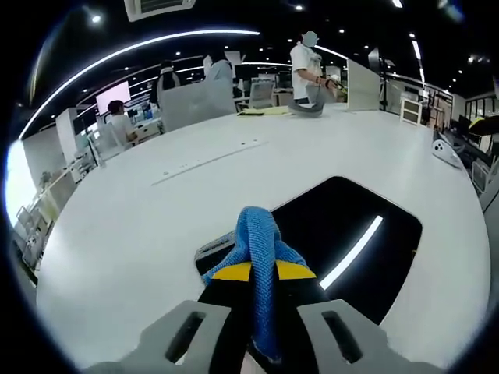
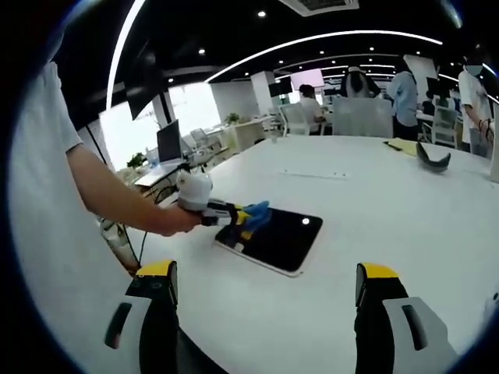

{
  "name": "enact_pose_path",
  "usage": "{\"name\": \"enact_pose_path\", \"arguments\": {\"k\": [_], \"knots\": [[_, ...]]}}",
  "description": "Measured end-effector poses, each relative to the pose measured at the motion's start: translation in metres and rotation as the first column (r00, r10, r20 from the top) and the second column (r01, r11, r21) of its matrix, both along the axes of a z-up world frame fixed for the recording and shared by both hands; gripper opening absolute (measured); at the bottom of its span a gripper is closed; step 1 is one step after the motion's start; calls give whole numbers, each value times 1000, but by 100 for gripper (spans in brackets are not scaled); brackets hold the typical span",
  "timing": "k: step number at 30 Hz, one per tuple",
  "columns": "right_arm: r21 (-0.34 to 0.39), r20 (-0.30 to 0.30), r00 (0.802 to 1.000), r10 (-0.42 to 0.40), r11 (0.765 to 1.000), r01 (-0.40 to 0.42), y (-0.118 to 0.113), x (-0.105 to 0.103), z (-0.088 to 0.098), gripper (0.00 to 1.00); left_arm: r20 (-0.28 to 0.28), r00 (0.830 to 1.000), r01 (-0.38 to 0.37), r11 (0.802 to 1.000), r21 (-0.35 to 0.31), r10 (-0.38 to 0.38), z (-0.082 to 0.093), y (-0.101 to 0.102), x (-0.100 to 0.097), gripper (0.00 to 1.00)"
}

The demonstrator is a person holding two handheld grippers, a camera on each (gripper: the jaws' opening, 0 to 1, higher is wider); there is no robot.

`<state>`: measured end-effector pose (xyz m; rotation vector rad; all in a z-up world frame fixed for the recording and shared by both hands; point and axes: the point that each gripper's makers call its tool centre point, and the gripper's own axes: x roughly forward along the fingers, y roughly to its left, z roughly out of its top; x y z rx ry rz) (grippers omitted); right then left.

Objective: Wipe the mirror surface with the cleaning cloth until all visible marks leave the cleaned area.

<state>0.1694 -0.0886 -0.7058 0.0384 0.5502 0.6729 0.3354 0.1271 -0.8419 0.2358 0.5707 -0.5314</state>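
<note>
A dark rectangular mirror (image 1: 355, 241) with a pale rim lies flat on the white table (image 1: 156, 226); it reflects a ceiling light strip. My left gripper (image 1: 263, 273) is shut on a blue cleaning cloth (image 1: 260, 257), whose bunched end rests at the mirror's near-left edge. In the right gripper view the mirror (image 2: 277, 238) lies mid-table, with the left gripper (image 2: 238, 216) and the blue cloth (image 2: 255, 214) at its left corner, held by a person's hand. My right gripper (image 2: 265, 292) is wide open, hovering well short of the mirror with nothing between its fingers.
A person's arm and white sleeve (image 2: 47, 202) fill the left of the right gripper view. A grey object (image 2: 433, 158) and a yellow sheet (image 2: 401, 145) lie at the table's far side. People (image 1: 308, 66) stand beyond. A white device (image 1: 446, 150) sits at the right table edge.
</note>
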Motion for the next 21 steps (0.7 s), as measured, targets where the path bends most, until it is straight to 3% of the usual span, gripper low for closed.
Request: {"name": "enact_pose_path", "arguments": {"k": [21], "knots": [[7, 15, 1000, 7, 1000, -7, 5, -3, 4, 94, -12, 1000, 2, 1000, 3, -2, 1, 6, -19, 7]]}}
